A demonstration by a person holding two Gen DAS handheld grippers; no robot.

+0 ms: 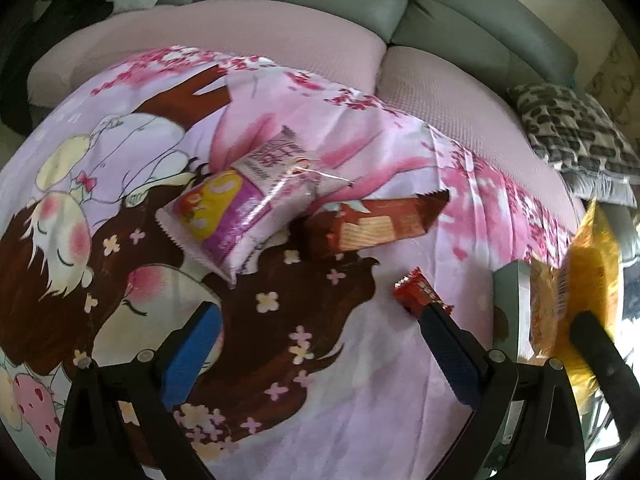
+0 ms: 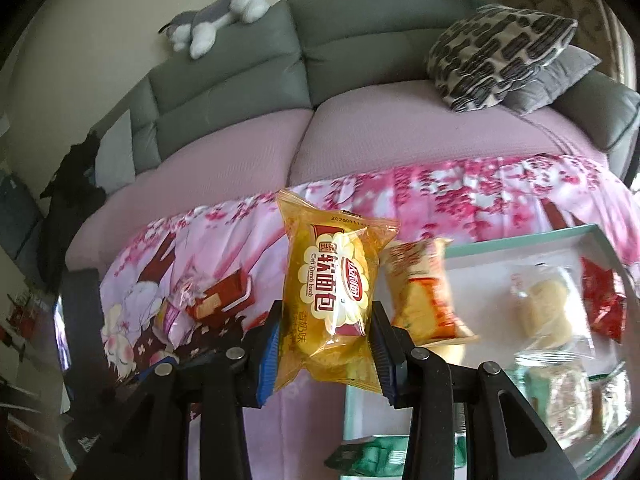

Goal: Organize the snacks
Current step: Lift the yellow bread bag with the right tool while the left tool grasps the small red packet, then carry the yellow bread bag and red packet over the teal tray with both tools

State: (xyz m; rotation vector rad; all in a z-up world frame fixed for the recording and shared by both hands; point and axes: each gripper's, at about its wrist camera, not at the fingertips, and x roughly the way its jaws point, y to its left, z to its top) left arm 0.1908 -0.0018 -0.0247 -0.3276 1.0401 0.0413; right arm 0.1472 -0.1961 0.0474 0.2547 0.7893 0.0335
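Carrying a yellow bread pack (image 2: 334, 300) is the step in hand: the pack is clamped between the pads of the right gripper (image 2: 325, 344), upright, its top well beyond the fingertips and its lower end bulging back between the fingers. Just to the right of the right finger a second, orange-striped pack (image 2: 424, 292) is seen, blurred, at the near corner of a pale tray (image 2: 520, 238); whether it rests on the rim or inside cannot be told. Further right of the fingers, inside the tray, a clear-wrapped pastry (image 2: 548, 312) and a red pack (image 2: 602, 300) are already laid. The left gripper (image 1: 320, 320) is held wide apart over the printed cloth (image 1: 340, 420), with nothing between its pads. A small red bar (image 1: 420, 290) lies at the tip of its right finger, touching or nearly so. Ahead of the fingers a purple pack (image 1: 224, 220) and a brown wafer pack (image 1: 380, 222) lie just beside each other, still to be sorted. By judgement, the sorting is partly done. The next move calls for the bread pack to be swung right over the tray rim, lowered into a free spot beside the pastry, and only then released; the soft wrapper should not be squeezed harder.
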